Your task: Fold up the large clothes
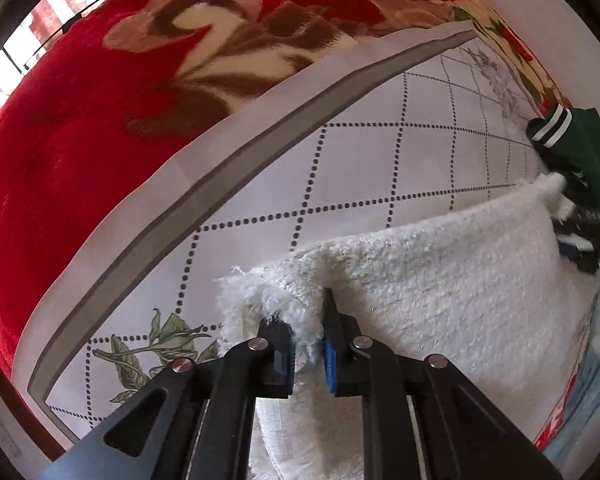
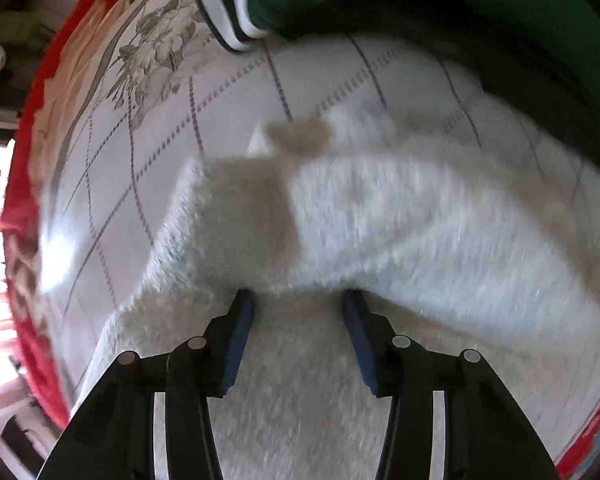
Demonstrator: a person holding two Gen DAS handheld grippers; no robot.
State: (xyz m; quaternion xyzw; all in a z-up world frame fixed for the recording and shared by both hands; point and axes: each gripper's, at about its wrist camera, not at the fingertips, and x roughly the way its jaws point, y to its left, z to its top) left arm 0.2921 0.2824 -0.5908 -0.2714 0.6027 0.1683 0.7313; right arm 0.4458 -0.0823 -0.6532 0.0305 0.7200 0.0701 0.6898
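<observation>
Left tongs [image 1: 308, 344] clamped on a corner of the fluffy white knitted garment [image 1: 440, 280], spread ahead on the bed. Right tongs [image 2: 298, 320] apart above it, blurred. Fold in hand; next, right-side grip needed.

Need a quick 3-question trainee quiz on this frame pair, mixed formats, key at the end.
1. True or false: the left hand-held gripper is shut on the fluffy white garment.
2. Multiple choice: the right hand-held gripper is (A) shut on a sock, (B) open, over the white garment, (C) gripping the red blanket.
3. Fill in: the dark garment with the striped cuff, at the far side of the quilted bedspread, is ____ in colour.

Key: 1 true; 2 B; 3 green.
</observation>
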